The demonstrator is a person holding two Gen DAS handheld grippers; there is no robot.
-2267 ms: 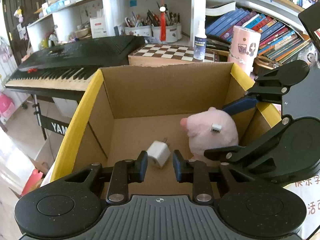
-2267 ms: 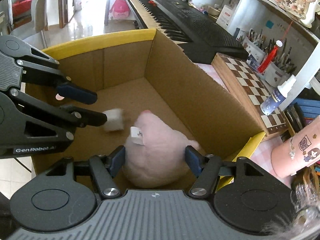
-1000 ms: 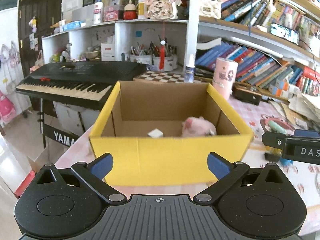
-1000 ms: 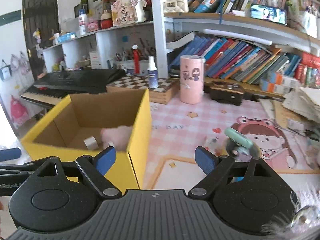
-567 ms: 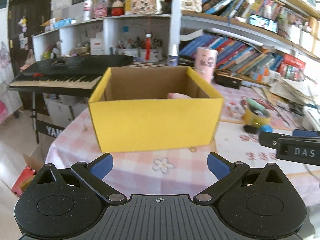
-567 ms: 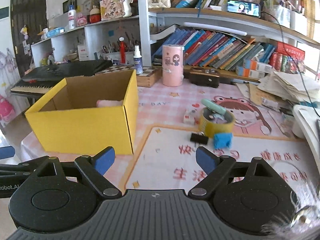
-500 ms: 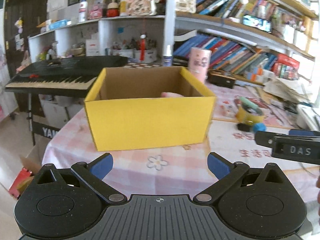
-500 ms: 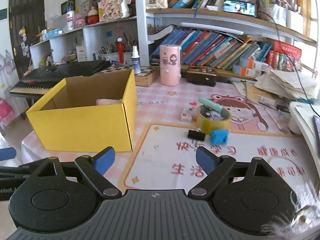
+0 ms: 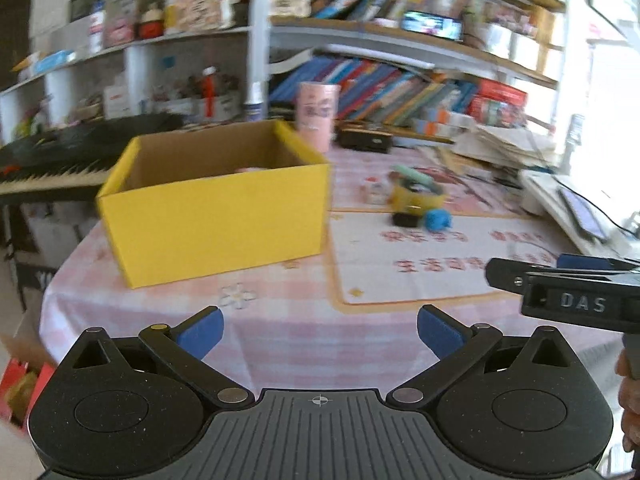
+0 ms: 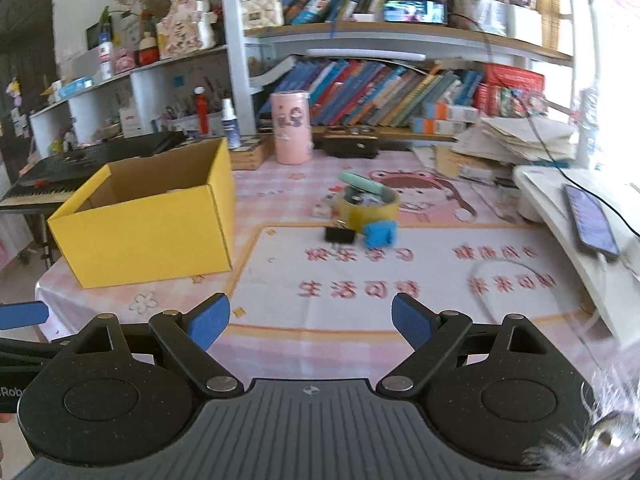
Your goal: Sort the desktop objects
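A yellow cardboard box (image 9: 216, 216) (image 10: 148, 224) stands on the left of the pink checked table, with a sliver of pink plush (image 9: 250, 169) showing over its rim. To its right lie a yellow tape roll (image 10: 370, 204) (image 9: 418, 198) with a mint-green item across its top, a black binder clip (image 10: 339, 235) and a small blue object (image 10: 380, 234) (image 9: 437, 219). My left gripper (image 9: 319, 330) and right gripper (image 10: 310, 322) both hover open and empty near the table's front edge, well back from the objects. The right gripper's side shows at the right edge of the left wrist view.
A pink cylinder (image 10: 291, 128), a spray bottle (image 10: 229, 123), a chessboard and a black case stand behind the box before bookshelves. A keyboard (image 10: 60, 172) sits off the table's left. A white stand with a phone (image 10: 590, 218) and paper stacks fill the right.
Both grippers pulled back out of the box, leaving the plush and the white charger inside, and swung right, so the box now sits left and the tape roll group has come into view.
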